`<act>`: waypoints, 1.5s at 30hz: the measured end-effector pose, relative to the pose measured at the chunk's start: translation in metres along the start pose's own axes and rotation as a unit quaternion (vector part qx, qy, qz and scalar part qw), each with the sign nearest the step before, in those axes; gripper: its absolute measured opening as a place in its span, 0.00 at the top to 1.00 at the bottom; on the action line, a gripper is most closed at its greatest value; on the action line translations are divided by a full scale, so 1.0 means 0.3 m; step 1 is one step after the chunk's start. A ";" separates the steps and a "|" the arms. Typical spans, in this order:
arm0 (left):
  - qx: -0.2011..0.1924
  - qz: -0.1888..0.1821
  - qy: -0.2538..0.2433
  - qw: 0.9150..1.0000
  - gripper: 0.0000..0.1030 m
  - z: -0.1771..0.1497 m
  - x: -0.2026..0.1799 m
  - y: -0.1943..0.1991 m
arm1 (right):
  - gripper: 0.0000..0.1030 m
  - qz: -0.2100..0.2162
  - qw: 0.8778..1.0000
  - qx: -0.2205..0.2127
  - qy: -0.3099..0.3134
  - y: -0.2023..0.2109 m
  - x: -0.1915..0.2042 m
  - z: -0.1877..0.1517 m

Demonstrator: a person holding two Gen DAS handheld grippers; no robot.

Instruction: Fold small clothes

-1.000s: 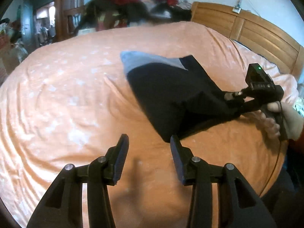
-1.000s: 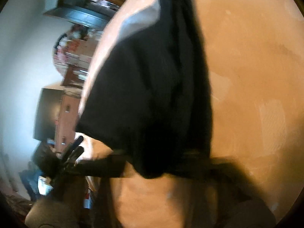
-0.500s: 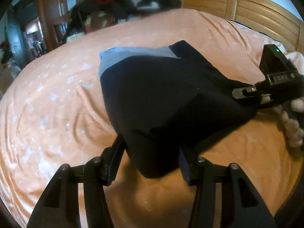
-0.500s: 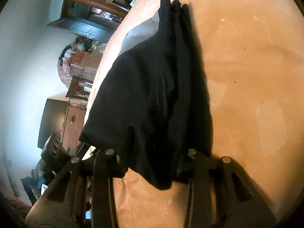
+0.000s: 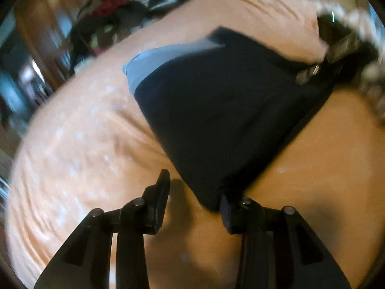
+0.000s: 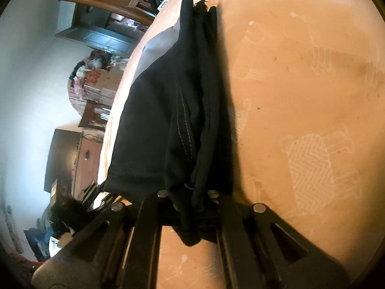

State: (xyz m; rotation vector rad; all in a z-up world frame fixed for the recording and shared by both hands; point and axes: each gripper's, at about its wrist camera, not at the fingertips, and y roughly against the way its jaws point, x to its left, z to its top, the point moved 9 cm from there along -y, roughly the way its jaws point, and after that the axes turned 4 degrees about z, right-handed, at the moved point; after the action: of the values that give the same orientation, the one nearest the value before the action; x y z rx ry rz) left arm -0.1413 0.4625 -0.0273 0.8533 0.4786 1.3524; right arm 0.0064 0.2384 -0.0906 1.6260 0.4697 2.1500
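- Small black fabric garment with a grey-blue waistband point(image 5: 216, 110) lies on the orange patterned bedsheet point(image 5: 72, 149), roughly mid-bed. Its waistband end is at the far left, and its body fans out toward me and to the right.
- My right tool point(image 6: 190, 197) is pressed together on a bunched near corner of the garment. In its own view several black layers and a line of pale stitching run between the fingers, and a tail of cloth hangs below them.
- From the left wrist view that right tool point(image 5: 320, 67) sits at the garment's far-right corner, blurred, with a hand behind it I can't make out clearly.
- My left tool point(image 5: 192, 200) is spread and holds nothing. The garment's nearest point reaches down between its fingers, closer to the right finger point(image 5: 228, 214); I can't tell whether the cloth touches it.
- The key relation: the near hem runs as one edge from the left tool's gap up and right to the right tool. The long axis from that hem to the waistband heads away to the far left.
- My read: the left tool is the one next to the free corner. It would need to come a touch forward and right before closing.
- Risk as I judge it: the picture is blurred, and a pinch here could catch only the top layer.
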 end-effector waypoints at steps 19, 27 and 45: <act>-0.030 -0.001 -0.067 0.997 0.67 0.039 -0.056 -0.070 | 1.00 0.041 0.999 -0.013 0.013 0.014 -0.021 -0.022; -0.032 -0.060 0.003 0.998 0.64 0.090 -0.034 -0.052 | 1.00 0.054 0.998 -0.015 0.015 0.016 -0.021 -0.023; -0.027 -0.078 0.084 0.993 0.68 0.511 0.276 -0.437 | 1.00 0.067 0.997 -0.020 0.019 0.011 0.002 -0.021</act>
State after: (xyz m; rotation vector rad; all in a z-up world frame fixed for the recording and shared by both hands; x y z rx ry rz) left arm 0.0724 0.5047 -0.0178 0.6468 0.6246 1.2918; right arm -0.0001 0.2358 -0.0900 1.6398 0.3344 2.2747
